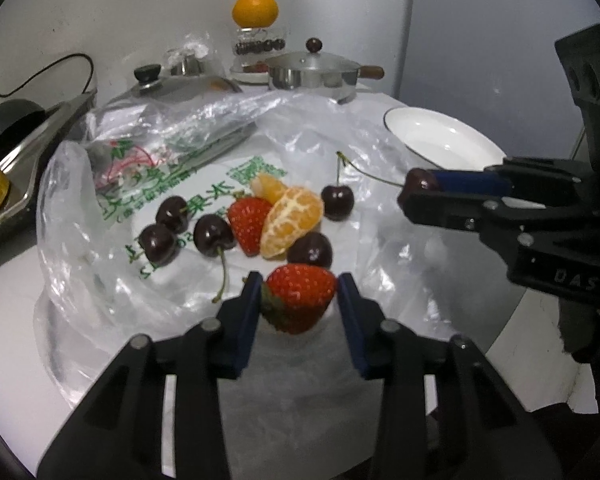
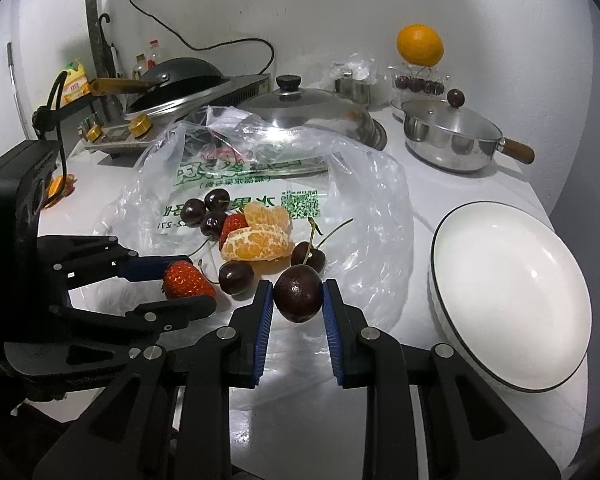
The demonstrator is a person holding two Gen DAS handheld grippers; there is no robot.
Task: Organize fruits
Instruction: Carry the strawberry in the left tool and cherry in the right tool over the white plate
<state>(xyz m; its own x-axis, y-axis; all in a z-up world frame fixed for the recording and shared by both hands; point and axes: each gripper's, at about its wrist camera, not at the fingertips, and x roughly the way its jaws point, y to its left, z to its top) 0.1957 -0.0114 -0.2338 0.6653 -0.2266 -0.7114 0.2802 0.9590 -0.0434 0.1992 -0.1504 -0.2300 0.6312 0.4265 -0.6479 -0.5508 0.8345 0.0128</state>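
Fruit lies on a clear plastic bag (image 1: 300,136) (image 2: 364,200): several dark cherries (image 1: 214,234) (image 2: 236,277), a second strawberry (image 1: 248,222) and peeled orange segments (image 1: 292,222) (image 2: 258,242). My left gripper (image 1: 299,292) (image 2: 188,286) is shut on a strawberry (image 1: 298,300) (image 2: 188,280) at the bag's near edge. My right gripper (image 2: 298,300) (image 1: 418,188) is shut on a dark cherry (image 2: 299,298) (image 1: 420,179), held between the bag and the empty white plate (image 1: 446,140) (image 2: 508,292).
A steel saucepan with lid (image 1: 314,72) (image 2: 452,136), a large pot lid (image 1: 172,88) (image 2: 312,108), a stove with a black wok (image 2: 180,80), and an orange on a cherry box (image 1: 255,10) (image 2: 420,46) stand at the back by the wall.
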